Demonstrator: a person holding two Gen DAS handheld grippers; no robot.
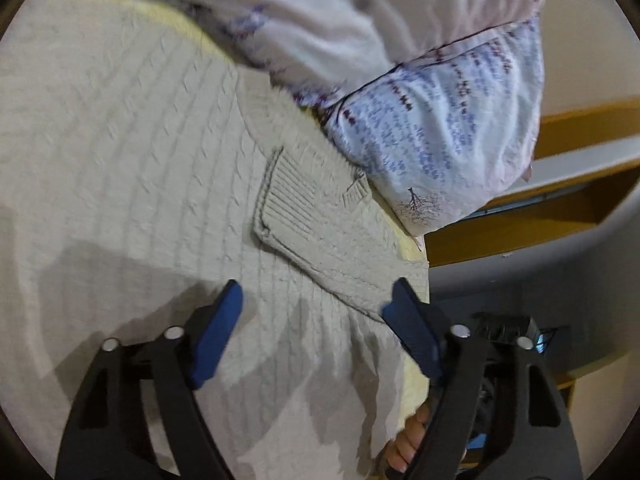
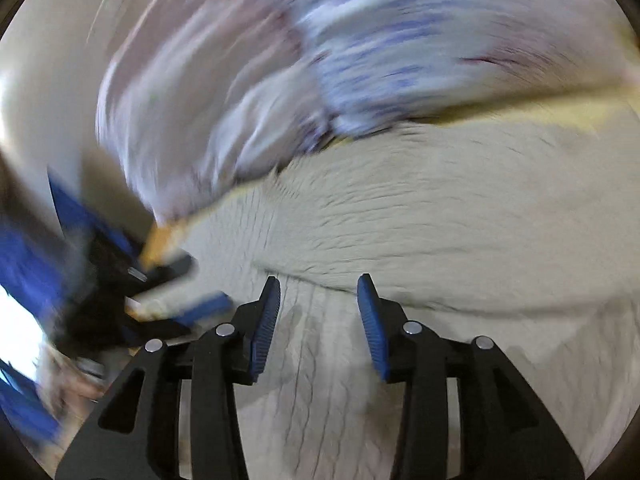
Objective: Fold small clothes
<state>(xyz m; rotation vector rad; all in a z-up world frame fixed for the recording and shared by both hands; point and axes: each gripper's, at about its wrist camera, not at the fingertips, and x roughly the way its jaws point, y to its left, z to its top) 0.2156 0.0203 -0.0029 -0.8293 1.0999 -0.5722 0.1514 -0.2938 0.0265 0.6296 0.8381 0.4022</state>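
Observation:
A cream cable-knit sweater (image 1: 132, 152) lies spread on a pale yellow bed, with one ribbed-cuff sleeve (image 1: 296, 208) folded across its body. My left gripper (image 1: 316, 308) stands open just above the knit near the sweater's right edge; its right pad sits at that edge and nothing is pinched. In the right wrist view, which is heavily blurred, my right gripper (image 2: 320, 304) is open over the same sweater (image 2: 460, 220), and nothing sits between its blue pads. The left gripper's blue fingers (image 2: 204, 308) appear smeared at the left of that view.
A pillow with a blue and purple print (image 1: 440, 128) lies against the sweater's far edge, also blurred (image 2: 360, 48) in the right wrist view. The bed's edge drops off at the right, with wooden furniture (image 1: 580, 120) beyond. A person's fingers (image 1: 408, 440) show by the left gripper.

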